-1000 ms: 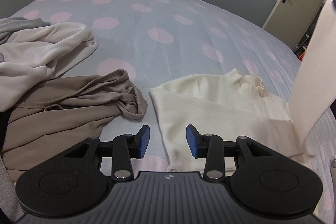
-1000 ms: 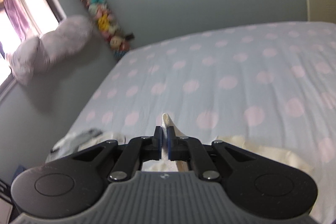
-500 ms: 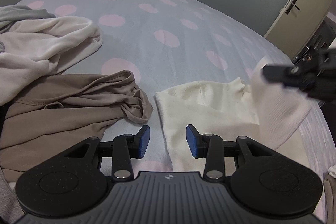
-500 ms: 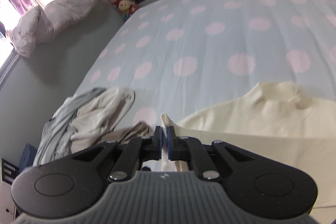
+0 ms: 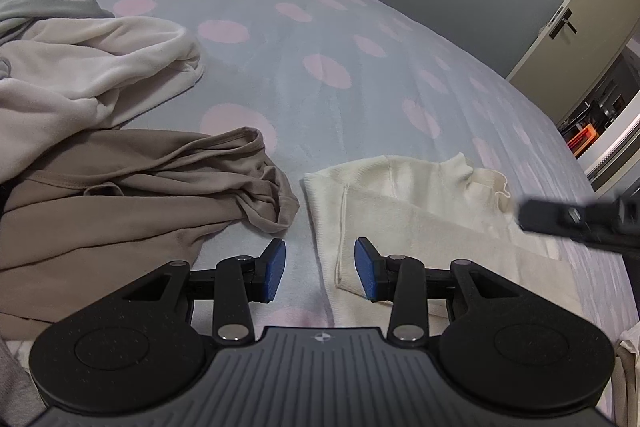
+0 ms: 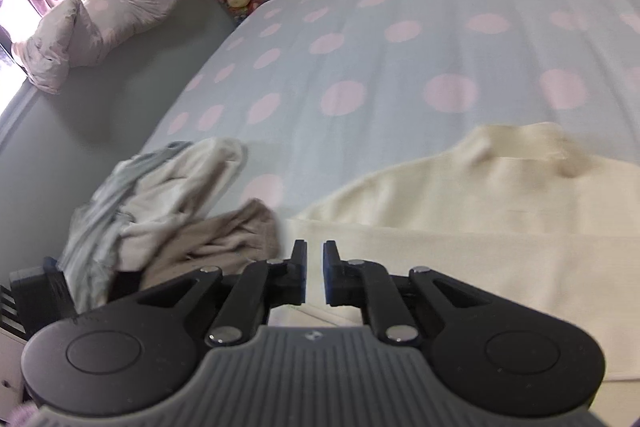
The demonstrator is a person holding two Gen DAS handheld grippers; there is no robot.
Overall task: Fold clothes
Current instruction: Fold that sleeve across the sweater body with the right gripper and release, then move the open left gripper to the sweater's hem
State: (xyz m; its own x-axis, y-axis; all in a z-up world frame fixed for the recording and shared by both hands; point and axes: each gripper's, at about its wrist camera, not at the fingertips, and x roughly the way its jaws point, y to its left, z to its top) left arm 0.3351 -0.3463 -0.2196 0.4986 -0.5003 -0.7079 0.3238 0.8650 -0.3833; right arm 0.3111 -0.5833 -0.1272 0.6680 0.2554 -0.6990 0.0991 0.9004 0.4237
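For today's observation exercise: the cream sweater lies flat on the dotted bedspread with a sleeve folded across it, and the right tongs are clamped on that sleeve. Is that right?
Not quite. The right tongs are open with a small gap, holding nothing, as the right wrist view shows. The cream sweater does lie on the dotted bedspread with a sleeve folded across it.

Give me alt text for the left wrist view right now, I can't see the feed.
The open left claw hovers low over a cream knit turtleneck sweater lying flat on a blue bedsheet with pink dots, one sleeve folded across it. A crumpled taupe garment and a white fleece garment lie to the left; the right claw enters from the right edge.
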